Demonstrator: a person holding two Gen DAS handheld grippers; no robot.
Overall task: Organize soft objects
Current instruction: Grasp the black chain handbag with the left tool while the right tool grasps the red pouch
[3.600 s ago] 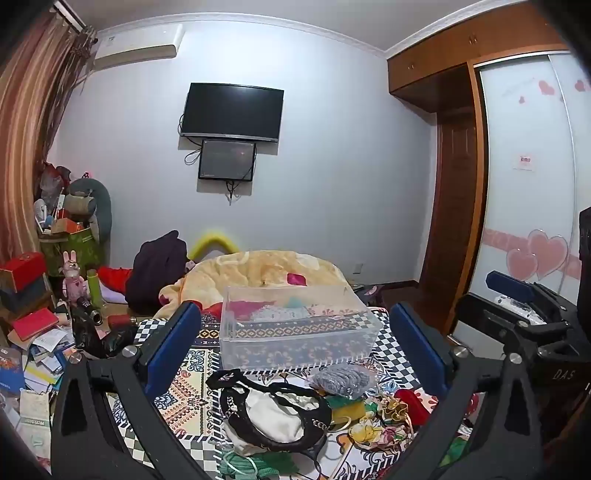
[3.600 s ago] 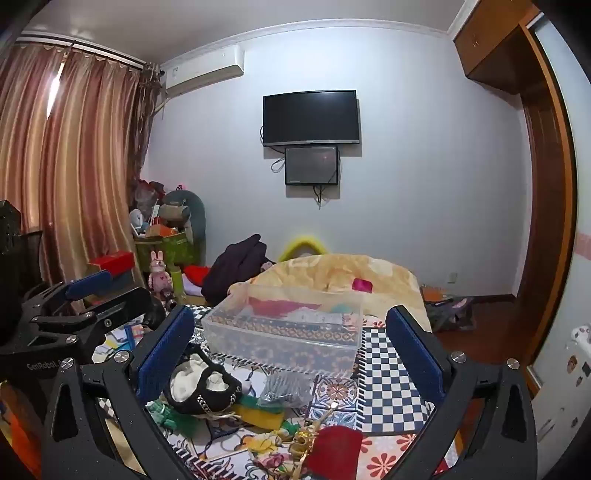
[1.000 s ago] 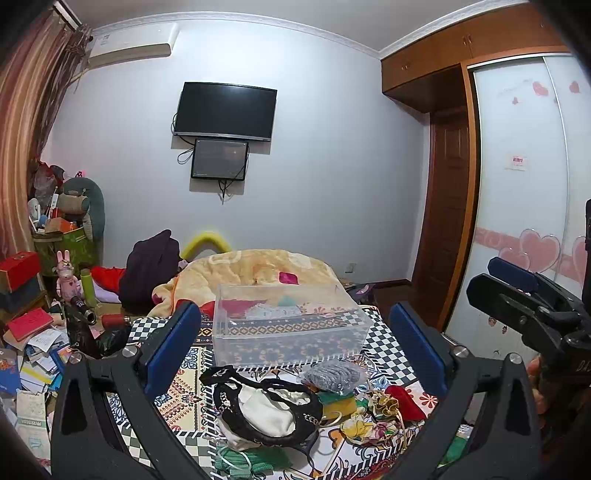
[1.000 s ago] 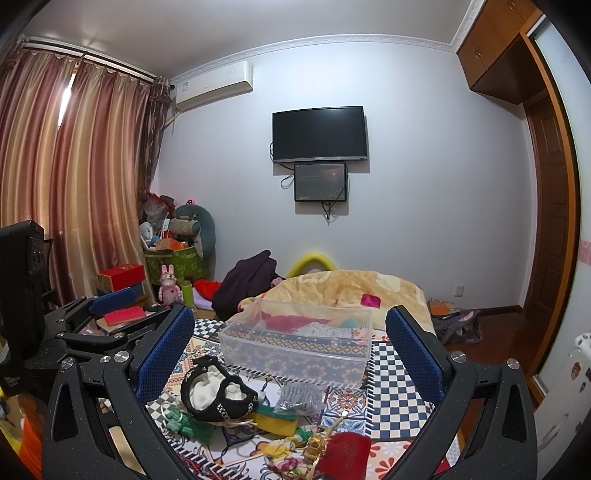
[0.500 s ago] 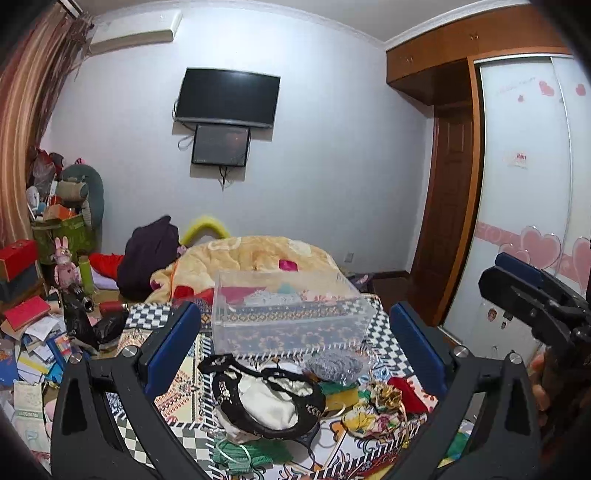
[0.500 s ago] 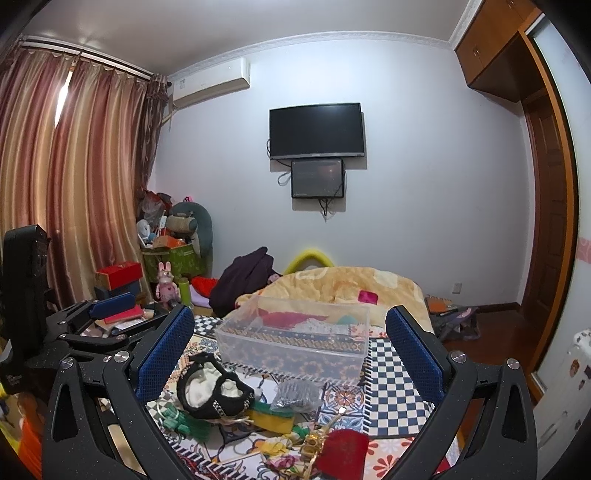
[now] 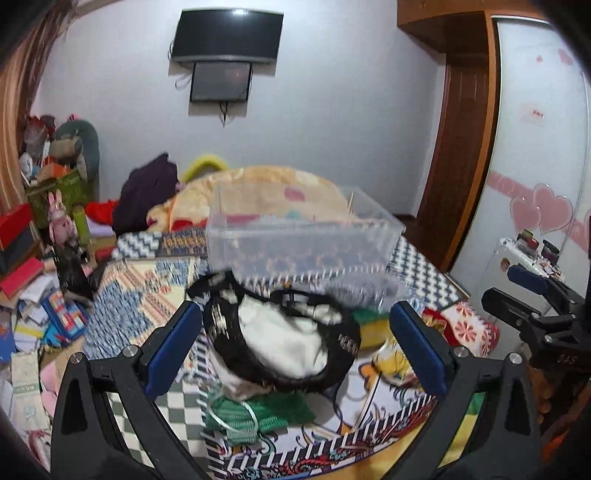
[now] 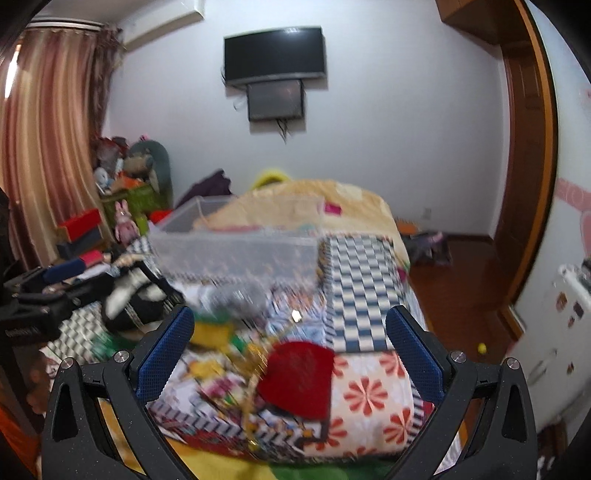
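While both my grippers, left (image 7: pixel 295 347) and right (image 8: pixel 290 350), hang spread, I approach; next: pinch the black-and-white soft pouch (image 7: pixel 280 343); bin it in the clear plastic box (image 7: pixel 299 240).

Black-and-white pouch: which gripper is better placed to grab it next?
Left. The left gripper is open with the black-and-white pouch framed between its fingers; the right gripper faces the red cloth instead.

A black television (image 7: pixel 228 35) hangs on the white wall above a smaller screen (image 7: pixel 220 81); striped curtains (image 8: pixel 48 147) hang left.
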